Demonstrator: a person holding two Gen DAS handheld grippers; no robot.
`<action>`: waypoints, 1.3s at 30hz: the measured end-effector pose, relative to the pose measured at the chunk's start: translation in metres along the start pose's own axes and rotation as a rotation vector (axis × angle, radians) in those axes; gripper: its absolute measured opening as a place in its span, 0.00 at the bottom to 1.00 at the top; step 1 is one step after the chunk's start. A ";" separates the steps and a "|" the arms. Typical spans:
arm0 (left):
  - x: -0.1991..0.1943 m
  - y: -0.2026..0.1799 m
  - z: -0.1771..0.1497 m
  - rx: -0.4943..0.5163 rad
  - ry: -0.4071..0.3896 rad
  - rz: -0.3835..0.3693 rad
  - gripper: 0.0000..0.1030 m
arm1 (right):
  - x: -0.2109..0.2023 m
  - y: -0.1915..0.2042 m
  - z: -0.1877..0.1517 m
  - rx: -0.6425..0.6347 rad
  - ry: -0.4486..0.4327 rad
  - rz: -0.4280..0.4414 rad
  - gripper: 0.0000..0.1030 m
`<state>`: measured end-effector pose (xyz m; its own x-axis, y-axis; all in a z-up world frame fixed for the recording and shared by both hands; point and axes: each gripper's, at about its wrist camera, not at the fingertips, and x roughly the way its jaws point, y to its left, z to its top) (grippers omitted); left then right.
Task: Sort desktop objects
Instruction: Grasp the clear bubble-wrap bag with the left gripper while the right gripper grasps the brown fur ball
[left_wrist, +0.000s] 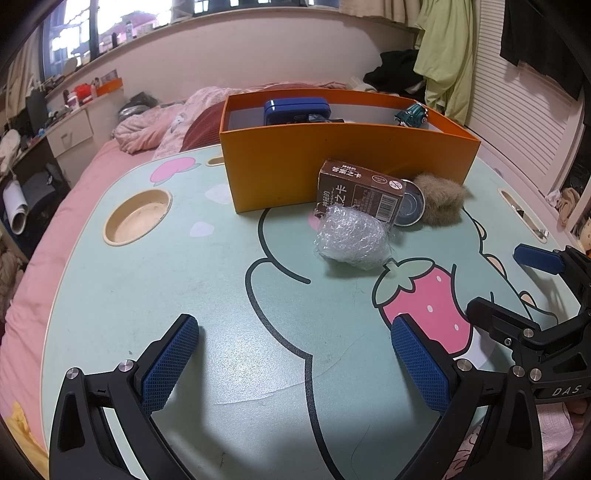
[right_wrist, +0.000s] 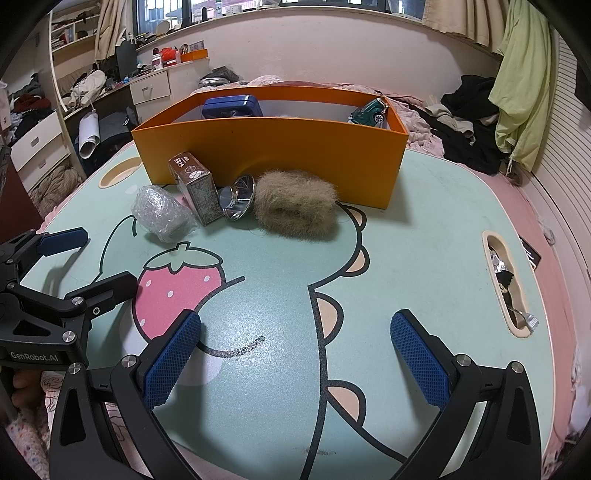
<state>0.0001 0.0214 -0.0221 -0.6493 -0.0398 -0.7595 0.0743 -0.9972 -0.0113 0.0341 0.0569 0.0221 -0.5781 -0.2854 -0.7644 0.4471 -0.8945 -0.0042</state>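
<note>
In front of the orange box (right_wrist: 273, 158), on the mint lap table (right_wrist: 280, 258), lie four loose items in a row: a plastic-wrap ball (right_wrist: 160, 214), a brown card box (right_wrist: 195, 190) standing tilted, a metal cup (right_wrist: 238, 201) on its side, and a furry tan piece (right_wrist: 297, 208). Inside the box rest a blue case (right_wrist: 231, 105) and a toy car (right_wrist: 371, 110). The left gripper (left_wrist: 295, 365) and right gripper (right_wrist: 295, 362) hover over the near table, jaws spread wide, holding nothing.

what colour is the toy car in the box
Teal green, sitting in the orange box's far right corner; the toy car shows best in the right wrist view.
</note>
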 end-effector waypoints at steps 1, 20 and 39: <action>0.000 0.000 0.000 0.000 0.000 0.000 1.00 | 0.000 0.000 0.000 0.000 0.001 -0.003 0.99; 0.000 0.000 0.001 -0.001 0.000 0.000 1.00 | 0.014 -0.031 0.069 0.232 -0.024 0.055 0.87; 0.001 0.001 0.004 0.002 0.010 -0.003 1.00 | 0.018 -0.049 0.054 0.238 -0.009 0.043 0.35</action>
<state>-0.0032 0.0206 -0.0201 -0.6417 -0.0365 -0.7661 0.0707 -0.9974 -0.0117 -0.0355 0.0772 0.0433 -0.5686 -0.3273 -0.7547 0.2986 -0.9370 0.1814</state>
